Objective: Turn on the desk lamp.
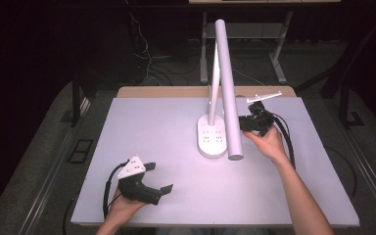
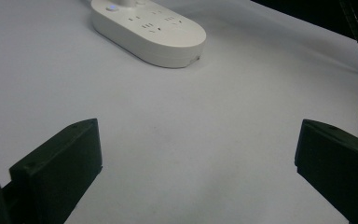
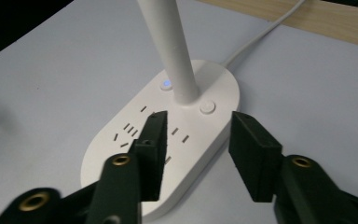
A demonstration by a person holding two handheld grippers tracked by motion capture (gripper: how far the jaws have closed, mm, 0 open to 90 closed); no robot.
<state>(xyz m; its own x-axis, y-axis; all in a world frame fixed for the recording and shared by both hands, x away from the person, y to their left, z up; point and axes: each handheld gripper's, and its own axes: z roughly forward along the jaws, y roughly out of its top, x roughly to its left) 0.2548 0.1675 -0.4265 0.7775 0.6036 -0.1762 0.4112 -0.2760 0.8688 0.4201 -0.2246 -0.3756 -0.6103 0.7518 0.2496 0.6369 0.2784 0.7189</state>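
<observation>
Judging by its broad socket base, the desk lamp (image 1: 214, 133) is bottom-heavy, rigid, slick plastic; grip its upright stem; right gripper (image 3: 196, 140) half-open, empty; left gripper (image 1: 157, 177) wide, empty.

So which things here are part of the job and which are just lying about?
In the job:
- desk lamp with its socket base
- right gripper, fingers open over that base

Lying about:
- left gripper, open, apart from the lamp
- white cable
- table

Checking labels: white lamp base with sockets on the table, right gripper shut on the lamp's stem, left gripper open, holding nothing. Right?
Not quite. The right gripper is open above the lamp base, not shut on the stem, as the right gripper view shows. The rest holds, including the open left gripper.
</observation>
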